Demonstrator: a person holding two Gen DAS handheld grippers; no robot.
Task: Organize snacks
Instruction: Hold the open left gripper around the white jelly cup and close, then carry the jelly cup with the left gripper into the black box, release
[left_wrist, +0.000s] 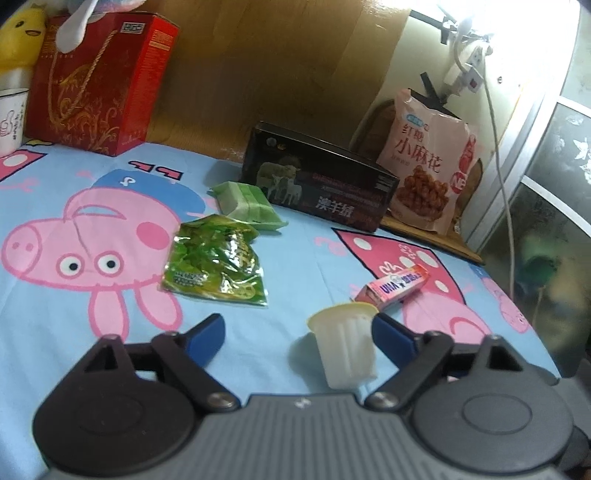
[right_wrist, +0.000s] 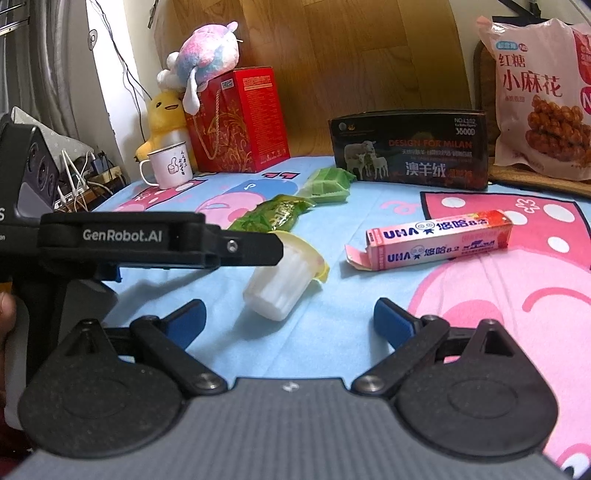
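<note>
A white jelly cup (left_wrist: 347, 350) with a yellow lid lies tilted on the blue cartoon bedsheet (left_wrist: 277, 295). My left gripper (left_wrist: 299, 332) stands open around it. Its right-hand finger (left_wrist: 391, 332) is close beside the cup's rim, and the left-hand finger (left_wrist: 207, 332) is well apart from the cup. In the right wrist view the left gripper (right_wrist: 275, 251) reaches over the jelly cup (right_wrist: 277, 288) from the left. My right gripper (right_wrist: 290, 319) is open with nothing between its fingers, just short of the cup. A pink candy box (right_wrist: 439, 240) lies to the right.
A shiny green snack packet (left_wrist: 214, 262) and a pale green pack (left_wrist: 247, 203) lie beyond the cup. A black box (left_wrist: 321, 181), a pink snack bag (left_wrist: 428, 166) and a red gift box (left_wrist: 99, 85) line the back. A mug (right_wrist: 170, 168) and plush toys (right_wrist: 166, 118) stand far left.
</note>
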